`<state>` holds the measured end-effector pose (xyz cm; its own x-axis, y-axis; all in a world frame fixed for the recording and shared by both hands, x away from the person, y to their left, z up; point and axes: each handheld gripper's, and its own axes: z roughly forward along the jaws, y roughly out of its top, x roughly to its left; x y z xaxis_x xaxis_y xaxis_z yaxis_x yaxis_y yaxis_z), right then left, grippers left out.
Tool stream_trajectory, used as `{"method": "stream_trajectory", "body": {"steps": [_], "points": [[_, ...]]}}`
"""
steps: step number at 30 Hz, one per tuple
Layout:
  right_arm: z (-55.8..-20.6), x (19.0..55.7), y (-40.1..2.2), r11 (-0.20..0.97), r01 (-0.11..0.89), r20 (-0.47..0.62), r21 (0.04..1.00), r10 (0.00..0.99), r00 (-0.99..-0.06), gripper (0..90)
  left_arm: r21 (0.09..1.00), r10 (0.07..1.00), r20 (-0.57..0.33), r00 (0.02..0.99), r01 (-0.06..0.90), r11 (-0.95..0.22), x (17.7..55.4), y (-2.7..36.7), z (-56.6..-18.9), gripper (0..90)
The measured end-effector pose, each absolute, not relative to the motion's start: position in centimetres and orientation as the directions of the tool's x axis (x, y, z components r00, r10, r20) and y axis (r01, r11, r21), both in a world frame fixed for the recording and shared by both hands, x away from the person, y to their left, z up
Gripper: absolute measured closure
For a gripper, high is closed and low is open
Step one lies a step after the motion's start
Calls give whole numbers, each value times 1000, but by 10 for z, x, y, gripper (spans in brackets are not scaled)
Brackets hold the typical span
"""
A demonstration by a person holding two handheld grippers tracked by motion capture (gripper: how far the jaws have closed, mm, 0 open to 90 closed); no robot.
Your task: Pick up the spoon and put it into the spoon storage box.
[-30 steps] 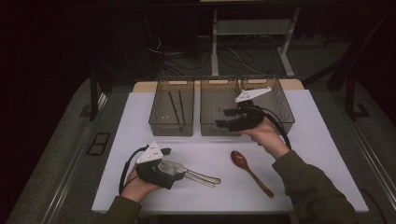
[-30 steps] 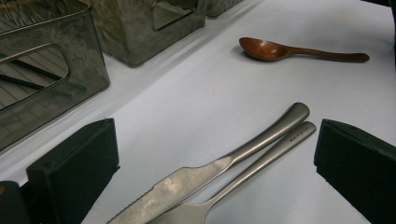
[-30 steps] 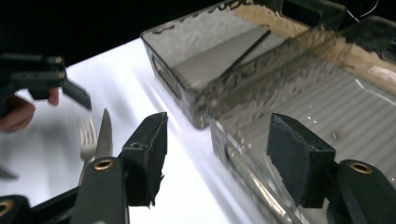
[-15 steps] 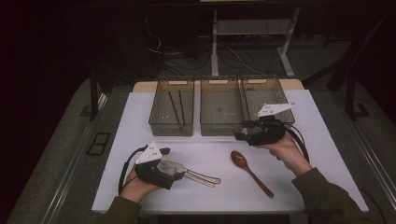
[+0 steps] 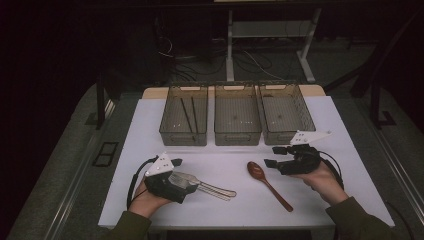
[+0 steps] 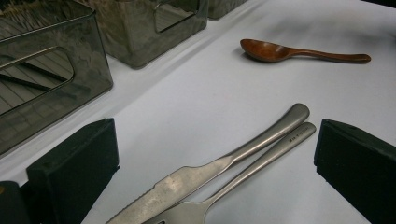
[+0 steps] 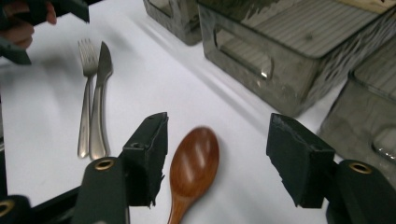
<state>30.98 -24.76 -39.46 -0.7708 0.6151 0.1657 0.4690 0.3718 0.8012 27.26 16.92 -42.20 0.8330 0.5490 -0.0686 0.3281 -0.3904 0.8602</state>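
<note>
A brown wooden spoon point(image 5: 267, 185) lies on the white table, bowl toward the bins. My right gripper point(image 5: 274, 156) hovers just right of that bowl. In the right gripper view the spoon's bowl point(image 7: 194, 163) sits between the open jaws of this gripper point(image 7: 222, 154), untouched; the jaws have just been closing a little. A steel knife point(image 6: 210, 172) and fork point(image 6: 261, 161) lie side by side. My left gripper point(image 6: 215, 163) stands open with a jaw on each side of their handles, touching neither. From above, the left gripper point(image 5: 187, 180) rests over the cutlery's point(image 5: 215, 189) head end.
Three clear grey bins stand in a row at the back: the left bin point(image 5: 165, 131) holds black chopsticks point(image 5: 189, 114), the middle bin point(image 5: 237, 135) and right bin point(image 5: 305, 117) look bare. The table's front edge point(image 5: 225, 227) runs close under both hands.
My right gripper has come away from above the bins, toward the near right and down beside the spoon's bowl. The left gripper and the cutlery have stayed put.
</note>
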Motion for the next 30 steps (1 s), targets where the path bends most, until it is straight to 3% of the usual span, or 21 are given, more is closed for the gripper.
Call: {"method": "stream_trajectory", "body": {"steps": [6,19,30], "points": [[-402,294,-252,392,485,183,782,599,-780,495,859,549,-66,833,327,-393,273,169,-423,0],[-425,269,-246,489,517,199,703,562,-803,887,854,549,-73,832,336,-396,272,167,-425,0],[-440,260,-232,587,518,187,622,531,-826,889,856,551,-69,832,333,-396,272,169,-425,0]]}}
